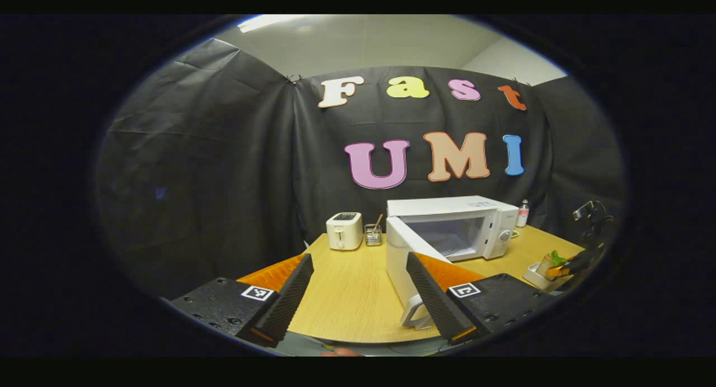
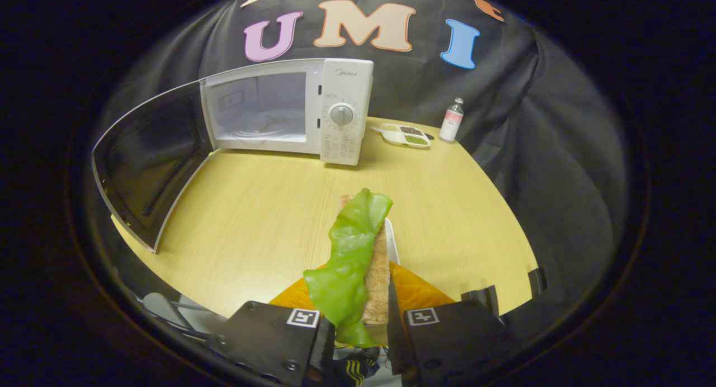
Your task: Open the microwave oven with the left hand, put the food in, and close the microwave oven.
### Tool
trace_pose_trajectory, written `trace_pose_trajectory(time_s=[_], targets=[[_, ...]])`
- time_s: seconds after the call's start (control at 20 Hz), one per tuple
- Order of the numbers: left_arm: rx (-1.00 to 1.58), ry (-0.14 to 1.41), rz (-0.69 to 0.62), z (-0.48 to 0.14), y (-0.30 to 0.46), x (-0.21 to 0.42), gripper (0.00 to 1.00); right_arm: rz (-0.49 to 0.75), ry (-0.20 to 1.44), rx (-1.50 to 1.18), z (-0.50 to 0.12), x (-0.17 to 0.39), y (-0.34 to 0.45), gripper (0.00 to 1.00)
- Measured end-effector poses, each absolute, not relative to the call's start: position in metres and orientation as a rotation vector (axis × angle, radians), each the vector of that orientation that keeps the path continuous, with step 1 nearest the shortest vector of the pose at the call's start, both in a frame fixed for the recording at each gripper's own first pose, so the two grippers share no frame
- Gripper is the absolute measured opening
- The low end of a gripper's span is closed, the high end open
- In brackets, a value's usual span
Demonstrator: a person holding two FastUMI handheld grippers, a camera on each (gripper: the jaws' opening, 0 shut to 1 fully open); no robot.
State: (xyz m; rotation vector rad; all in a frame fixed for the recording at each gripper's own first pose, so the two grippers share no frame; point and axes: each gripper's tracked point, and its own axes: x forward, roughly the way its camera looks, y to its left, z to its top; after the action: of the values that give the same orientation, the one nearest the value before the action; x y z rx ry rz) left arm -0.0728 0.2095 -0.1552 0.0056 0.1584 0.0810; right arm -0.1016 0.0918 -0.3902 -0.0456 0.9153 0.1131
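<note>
Food was the job at this moment: the door was already open, so putting the food in looked like the step in hand.

In the left gripper view, the left gripper (image 1: 363,297) was wide apart and held nothing. It hung over the near edge of the table (image 1: 347,286). The microwave (image 1: 486,225) stood at the back with its door (image 1: 404,261) swung out toward the camera. Beside it sat a toaster (image 1: 344,230) and a small wire holder (image 1: 373,235) with a stick poking out. Far off at the right edge, the food showed as a small green and tan shape (too small to tell more).

In the right gripper view, the right gripper (image 2: 362,325) pinched the food (image 2: 363,258), a tan slab with a floppy green leaf on it, above a white tray (image 2: 392,241). The microwave's inside (image 2: 260,110) looked bare except for its glass plate. Next, I think, the food must go forward and left, past the door, into that space. A split dish (image 2: 405,135) by a bottle (image 2: 452,119) held green, dark and pale bits.
</note>
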Motion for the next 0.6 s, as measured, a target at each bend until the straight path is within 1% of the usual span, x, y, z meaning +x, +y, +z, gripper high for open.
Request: trace_pose_trajectory(time_s=[0.05, 0.1, 0.2, 0.25, 0.3, 0.45, 0.5, 0.55, 0.6], targets=[[0.008, 0.154, 0.08, -0.156, 0.21, -0.072, 0.98, 0.109, 0.91, -0.053, -0.389, -0.102, 0.091, 0.31], [0.012, 0.153, 0.078, -0.156, 0.211, -0.072, 0.98, 0.11, 0.906, -0.055, -0.386, -0.101, 0.091, 0.37], [0.017, 0.163, 0.076, -0.16, 0.211, -0.072, 0.98, 0.104, 0.896, -0.044, -0.38, -0.097, 0.091, 0.37], [0.015, 0.165, 0.08, -0.161, 0.213, -0.072, 1.0, 0.1, 0.89, -0.042, -0.376, -0.095, 0.088, 0.37], [0.008, 0.163, 0.082, -0.16, 0.213, -0.073, 0.97, 0.097, 0.88, -0.04, -0.371, -0.091, 0.087, 0.37], [-0.005, 0.155, 0.081, -0.158, 0.213, -0.073, 0.98, 0.1, 0.862, -0.033, -0.36, -0.08, 0.084, 0.37], [-0.006, 0.153, 0.075, -0.16, 0.211, -0.072, 0.98, 0.099, 0.852, -0.031, -0.355, -0.076, 0.083, 0.32], [-0.008, 0.151, 0.069, -0.159, 0.209, -0.071, 0.98, 0.1, 0.844, -0.029, -0.35, -0.073, 0.083, 0.37], [-0.009, 0.149, 0.06, -0.159, 0.207, -0.071, 0.98, 0.103, 0.838, -0.024, -0.346, -0.068, 0.085, 0.37]])
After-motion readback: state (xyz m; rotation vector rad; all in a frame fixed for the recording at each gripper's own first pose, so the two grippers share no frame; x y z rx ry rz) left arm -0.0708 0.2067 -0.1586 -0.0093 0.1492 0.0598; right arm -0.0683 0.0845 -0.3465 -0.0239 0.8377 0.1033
